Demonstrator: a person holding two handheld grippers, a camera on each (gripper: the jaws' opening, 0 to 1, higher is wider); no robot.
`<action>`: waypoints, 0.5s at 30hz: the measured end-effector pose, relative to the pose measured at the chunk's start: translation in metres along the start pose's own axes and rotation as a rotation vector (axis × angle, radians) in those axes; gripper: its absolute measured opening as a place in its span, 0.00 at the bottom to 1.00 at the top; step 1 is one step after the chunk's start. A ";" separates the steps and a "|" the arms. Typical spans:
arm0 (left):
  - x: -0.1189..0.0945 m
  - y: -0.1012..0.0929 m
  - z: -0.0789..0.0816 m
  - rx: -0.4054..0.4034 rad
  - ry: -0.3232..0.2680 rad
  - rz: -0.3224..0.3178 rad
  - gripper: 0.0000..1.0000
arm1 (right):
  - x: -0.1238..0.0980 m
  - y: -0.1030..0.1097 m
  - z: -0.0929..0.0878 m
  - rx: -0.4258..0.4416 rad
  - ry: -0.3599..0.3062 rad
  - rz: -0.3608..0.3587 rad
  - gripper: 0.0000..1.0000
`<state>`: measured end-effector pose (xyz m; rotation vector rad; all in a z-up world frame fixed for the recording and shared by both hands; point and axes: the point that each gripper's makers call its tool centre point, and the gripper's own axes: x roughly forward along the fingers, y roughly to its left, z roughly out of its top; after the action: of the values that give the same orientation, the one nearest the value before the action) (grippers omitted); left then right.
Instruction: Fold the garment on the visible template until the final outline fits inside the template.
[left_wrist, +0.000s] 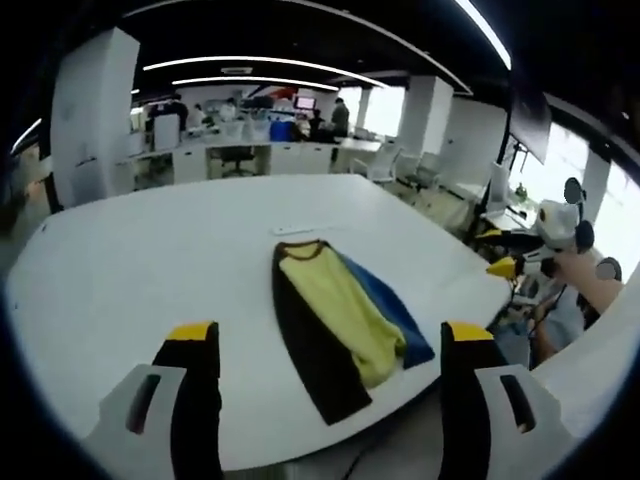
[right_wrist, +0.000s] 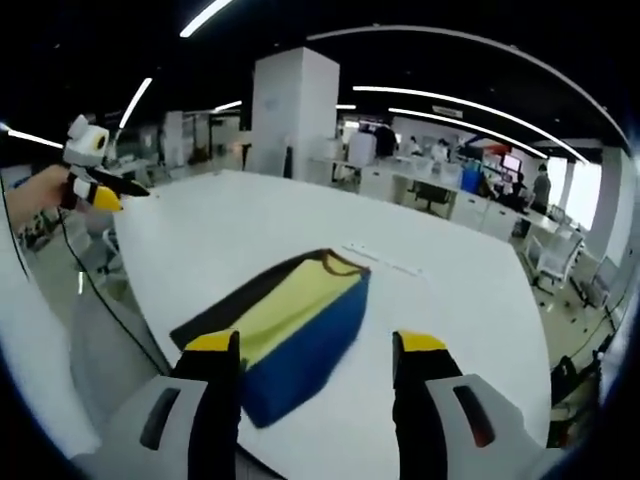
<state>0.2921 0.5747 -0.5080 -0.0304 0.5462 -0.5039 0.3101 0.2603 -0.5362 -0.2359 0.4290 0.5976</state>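
My left gripper (left_wrist: 330, 345) hangs with fingers spread, gripping nothing; my right gripper (right_wrist: 318, 350) too. One garment (left_wrist: 335, 320) lies folded lengthwise on the white desk (left_wrist: 150, 260), collar end pointing away, long axis running from me toward the offices; brown, yellow, blue bands.

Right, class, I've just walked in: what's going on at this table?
A person holds two grippers, left and right, both open and empty, above a white table. A folded garment, yellow, blue and dark brown, lies flat on it, touched by neither gripper. No template outline is clear enough to judge the fit.
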 end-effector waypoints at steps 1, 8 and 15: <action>0.000 0.000 -0.002 0.000 0.002 0.002 0.90 | -0.001 0.001 -0.002 0.005 0.005 -0.001 0.62; 0.003 -0.004 -0.010 0.006 0.027 -0.006 0.96 | -0.004 0.005 -0.012 0.008 0.030 -0.008 0.62; 0.008 -0.006 -0.016 0.017 0.055 -0.024 0.99 | -0.006 0.011 -0.019 0.020 0.047 -0.002 0.67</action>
<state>0.2875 0.5675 -0.5251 -0.0071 0.5959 -0.5342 0.2929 0.2593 -0.5513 -0.2316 0.4801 0.5868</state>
